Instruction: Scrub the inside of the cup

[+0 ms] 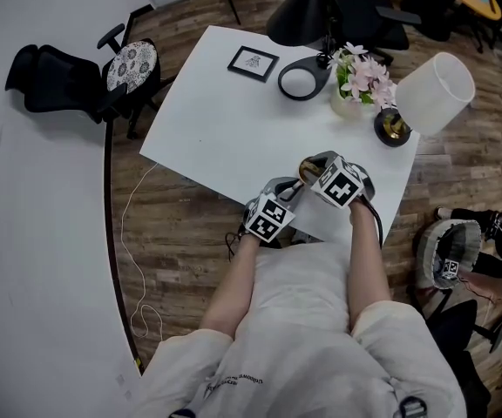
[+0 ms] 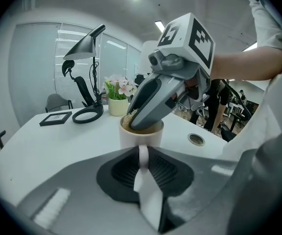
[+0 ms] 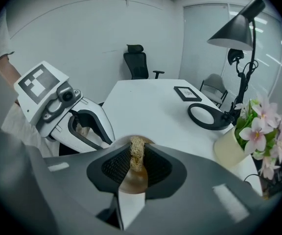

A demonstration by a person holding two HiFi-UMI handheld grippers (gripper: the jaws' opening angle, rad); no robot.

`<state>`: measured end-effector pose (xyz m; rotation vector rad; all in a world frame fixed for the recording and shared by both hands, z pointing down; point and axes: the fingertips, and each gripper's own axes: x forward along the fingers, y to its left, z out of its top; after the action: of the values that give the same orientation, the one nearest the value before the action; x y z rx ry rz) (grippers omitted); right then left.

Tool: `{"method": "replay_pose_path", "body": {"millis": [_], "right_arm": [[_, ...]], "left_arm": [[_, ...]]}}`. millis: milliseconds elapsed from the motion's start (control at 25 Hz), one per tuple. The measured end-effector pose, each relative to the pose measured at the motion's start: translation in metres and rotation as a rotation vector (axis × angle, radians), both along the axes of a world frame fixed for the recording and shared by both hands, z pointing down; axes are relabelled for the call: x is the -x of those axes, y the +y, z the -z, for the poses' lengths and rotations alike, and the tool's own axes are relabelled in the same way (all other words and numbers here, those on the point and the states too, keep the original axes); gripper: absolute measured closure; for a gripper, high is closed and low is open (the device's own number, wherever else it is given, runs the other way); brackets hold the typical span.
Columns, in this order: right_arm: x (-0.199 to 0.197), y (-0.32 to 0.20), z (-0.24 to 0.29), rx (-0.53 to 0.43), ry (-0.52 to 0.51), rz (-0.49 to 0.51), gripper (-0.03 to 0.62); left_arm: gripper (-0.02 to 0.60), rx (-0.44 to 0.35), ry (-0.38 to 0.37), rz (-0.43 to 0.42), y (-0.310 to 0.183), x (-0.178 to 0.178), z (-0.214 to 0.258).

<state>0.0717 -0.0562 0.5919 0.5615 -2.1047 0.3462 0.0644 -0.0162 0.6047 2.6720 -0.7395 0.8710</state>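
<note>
My left gripper (image 2: 143,169) is closed on the handle of the cup (image 2: 140,132), which stands near the front edge of the table (image 1: 225,120), just before me. My right gripper (image 3: 137,166) is pinched shut on a fibrous scrubber (image 3: 137,153), its tips dipped into the cup's mouth. To scrub well, I judge I should brace the handle firmly and sweep the scrubber round the wall and down to the bottom — pressing outward, not downward, so the cup does not tip. The cup is upright — mouth up, long axis vertical, handle pointing back at my left gripper.
</note>
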Motion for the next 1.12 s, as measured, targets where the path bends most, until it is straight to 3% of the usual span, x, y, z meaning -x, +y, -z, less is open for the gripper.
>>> {"method": "replay_pose_path", "body": {"millis": [360, 480, 600, 760, 1120], "right_arm": [[-0.009, 0.002, -0.004, -0.010, 0.217, 0.096, 0.496], [-0.011, 0.011, -0.002, 0.032, 0.269, 0.153, 0.495], [-0.012, 0.024, -0.001, 0.115, 0.241, 0.176, 0.494], [-0.010, 0.027, -0.002, 0.174, 0.127, 0.126, 0.496], [0.003, 0.020, -0.001, 0.143, 0.008, 0.083, 0.496]], "left_arm": [[0.529, 0.002, -0.001, 0.007, 0.000, 0.000, 0.000], [0.529, 0.010, -0.004, 0.006, 0.005, 0.001, -0.001], [0.529, 0.011, 0.000, 0.011, 0.006, 0.001, -0.001], [0.528, 0.018, 0.006, 0.016, 0.007, -0.001, 0.000], [0.528, 0.018, -0.018, -0.012, 0.006, -0.002, 0.000]]}}
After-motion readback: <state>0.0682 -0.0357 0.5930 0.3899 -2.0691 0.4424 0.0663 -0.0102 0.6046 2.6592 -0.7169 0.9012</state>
